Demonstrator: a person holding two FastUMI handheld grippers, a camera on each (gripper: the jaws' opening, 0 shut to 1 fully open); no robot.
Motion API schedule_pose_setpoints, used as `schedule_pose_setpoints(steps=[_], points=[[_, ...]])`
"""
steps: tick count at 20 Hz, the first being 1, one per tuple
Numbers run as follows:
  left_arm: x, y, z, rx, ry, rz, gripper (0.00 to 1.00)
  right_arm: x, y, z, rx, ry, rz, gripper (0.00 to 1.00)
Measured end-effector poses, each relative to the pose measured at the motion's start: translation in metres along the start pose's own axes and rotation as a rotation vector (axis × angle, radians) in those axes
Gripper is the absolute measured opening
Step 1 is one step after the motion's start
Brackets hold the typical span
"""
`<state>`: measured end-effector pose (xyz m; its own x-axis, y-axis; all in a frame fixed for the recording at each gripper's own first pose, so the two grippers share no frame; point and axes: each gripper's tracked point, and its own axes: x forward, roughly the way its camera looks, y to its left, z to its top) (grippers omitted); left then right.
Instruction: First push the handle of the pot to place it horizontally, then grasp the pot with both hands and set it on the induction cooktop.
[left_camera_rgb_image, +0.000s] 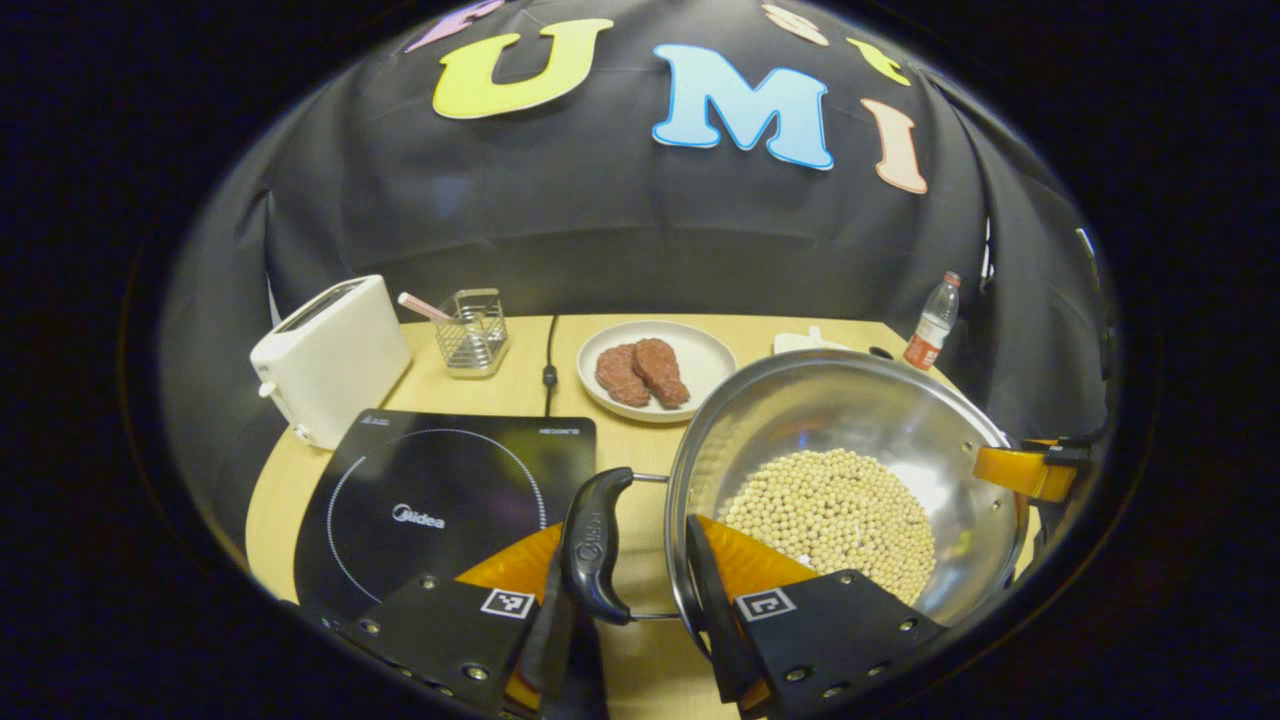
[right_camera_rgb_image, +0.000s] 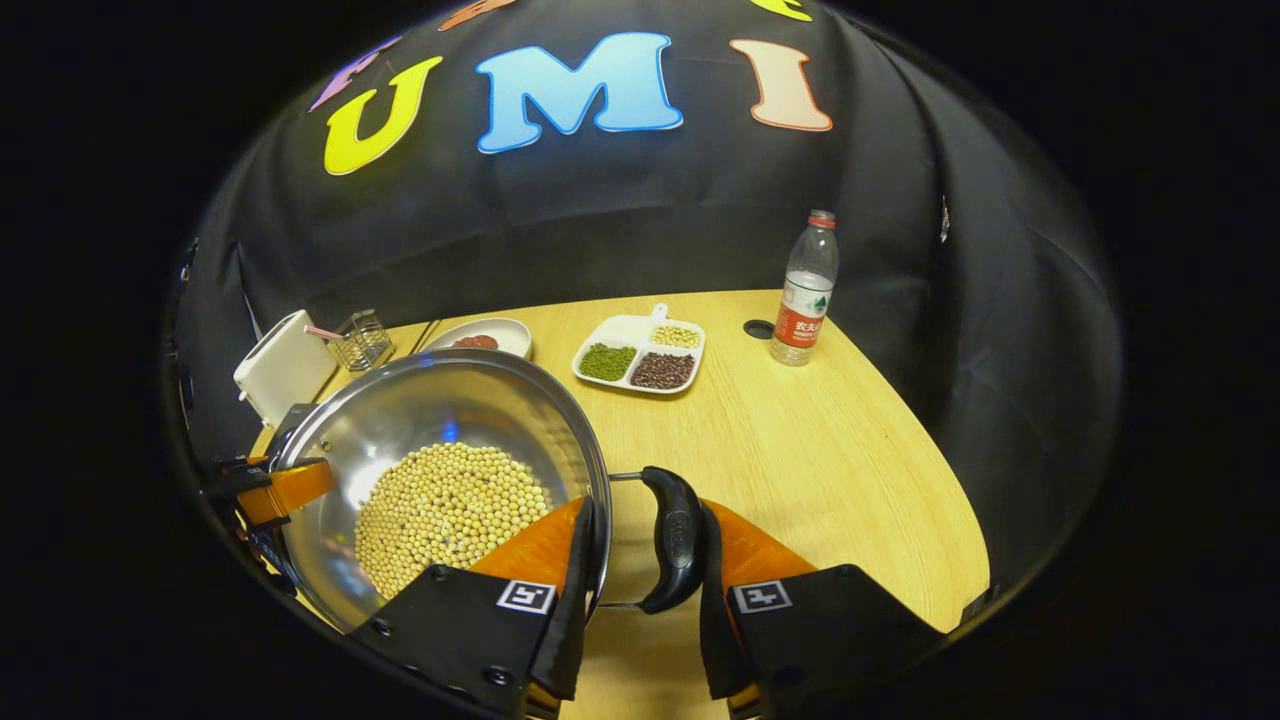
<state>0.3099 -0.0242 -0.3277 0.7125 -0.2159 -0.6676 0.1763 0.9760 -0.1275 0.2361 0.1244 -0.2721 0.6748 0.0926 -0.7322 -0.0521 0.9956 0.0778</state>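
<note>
- The pale wooden table (right_camera_rgb_image: 800, 450) carries a flat black glass induction cooktop (left_camera_rgb_image: 440, 500).
- Just beside it, the round steel pot (left_camera_rgb_image: 850, 420) holds small beans (left_camera_rgb_image: 830, 515).
- The left gripper (left_camera_rgb_image: 640, 590) and right gripper (right_camera_rgb_image: 645, 570) each clamp a curved black handle (left_camera_rgb_image: 595, 545) and the rim.

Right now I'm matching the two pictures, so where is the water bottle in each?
Left gripper view: water bottle at the table's far right, beyond the pot.
Right gripper view: water bottle upper right, standing beside the divided tray.
Shared landmark: the toaster.

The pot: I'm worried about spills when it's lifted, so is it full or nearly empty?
Far from full: the pot holds a shallow heap of pale beans at the bottom, with bare steel wall above.
</note>
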Motion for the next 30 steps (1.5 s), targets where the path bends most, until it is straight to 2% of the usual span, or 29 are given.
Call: schedule_pose_setpoints(steps=[2, 3, 10, 11, 12, 17, 19, 20, 24, 25, 27, 29, 30], points=[[-0.003, 0.016, 0.005, 0.001, -0.006, 0.002, 0.55, -0.002, 0.015, 0.004, 0.001, -0.011, 0.005, 0.46], [-0.005, 0.024, 0.007, 0.001, -0.012, 0.003, 0.58, -0.002, 0.023, 0.005, 0.002, -0.014, 0.007, 0.46], [-0.011, 0.087, 0.015, -0.010, -0.023, 0.009, 0.58, -0.002, 0.081, 0.014, 0.008, -0.030, 0.030, 0.47], [-0.010, 0.096, 0.014, -0.018, -0.023, 0.009, 0.61, -0.001, 0.090, 0.015, 0.007, -0.032, 0.036, 0.47], [-0.011, 0.105, 0.014, -0.022, -0.023, 0.012, 0.58, -0.001, 0.098, 0.015, 0.007, -0.031, 0.042, 0.47], [-0.010, 0.150, 0.013, -0.029, -0.023, 0.024, 0.58, 0.004, 0.138, 0.016, 0.007, -0.037, 0.065, 0.46], [-0.012, 0.165, 0.013, -0.029, -0.023, 0.028, 0.58, 0.005, 0.153, 0.015, 0.011, -0.033, 0.074, 0.50], [-0.012, 0.171, 0.013, -0.029, -0.022, 0.030, 0.58, 0.007, 0.158, 0.013, 0.012, -0.033, 0.077, 0.46], [-0.010, 0.199, 0.010, -0.036, -0.017, 0.032, 0.58, 0.011, 0.184, 0.013, 0.008, -0.029, 0.088, 0.46], [-0.008, 0.205, 0.008, -0.038, -0.014, 0.033, 0.58, 0.012, 0.189, 0.013, 0.005, -0.027, 0.090, 0.50], [-0.003, 0.217, 0.005, -0.044, -0.009, 0.034, 0.58, 0.016, 0.201, 0.012, 0.004, -0.020, 0.093, 0.46], [0.005, 0.228, 0.004, -0.044, -0.008, 0.036, 0.58, 0.019, 0.212, 0.011, 0.004, -0.018, 0.099, 0.50], [0.005, 0.235, 0.004, -0.043, -0.010, 0.038, 0.58, 0.021, 0.218, 0.010, 0.004, -0.016, 0.103, 0.46]])
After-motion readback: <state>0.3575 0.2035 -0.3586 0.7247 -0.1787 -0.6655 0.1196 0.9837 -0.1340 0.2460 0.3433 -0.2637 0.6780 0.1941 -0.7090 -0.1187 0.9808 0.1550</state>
